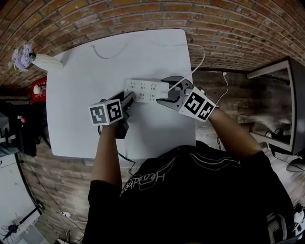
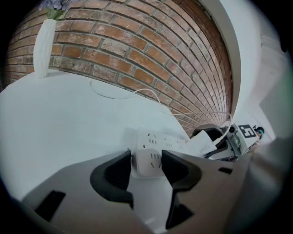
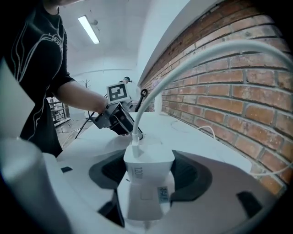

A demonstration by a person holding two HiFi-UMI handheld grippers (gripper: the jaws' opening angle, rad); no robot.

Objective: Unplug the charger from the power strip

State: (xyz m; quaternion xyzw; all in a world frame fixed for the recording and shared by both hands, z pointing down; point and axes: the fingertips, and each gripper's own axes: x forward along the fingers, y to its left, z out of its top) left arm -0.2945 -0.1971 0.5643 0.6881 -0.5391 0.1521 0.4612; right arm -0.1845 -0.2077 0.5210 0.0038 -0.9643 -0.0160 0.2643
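A white power strip (image 1: 145, 90) lies across the middle of the white table (image 1: 81, 119). My left gripper (image 1: 131, 98) is at its left end; in the left gripper view the pads press both sides of the strip's end (image 2: 147, 164). A white charger (image 3: 147, 171) stands plugged in at the strip's right end, and its white cable (image 3: 183, 68) arches up and away. My right gripper (image 1: 165, 96) stands open around the charger, one jaw on each side. The left gripper view shows the charger (image 2: 203, 144) with the right gripper (image 2: 216, 140) over it.
A white vase with purple flowers (image 1: 43, 61) stands at the table's far left corner by the brick wall (image 1: 143, 14). A thin white cable (image 1: 107, 53) loops on the far part of the table. The table's right edge (image 1: 190, 81) runs just behind the right gripper.
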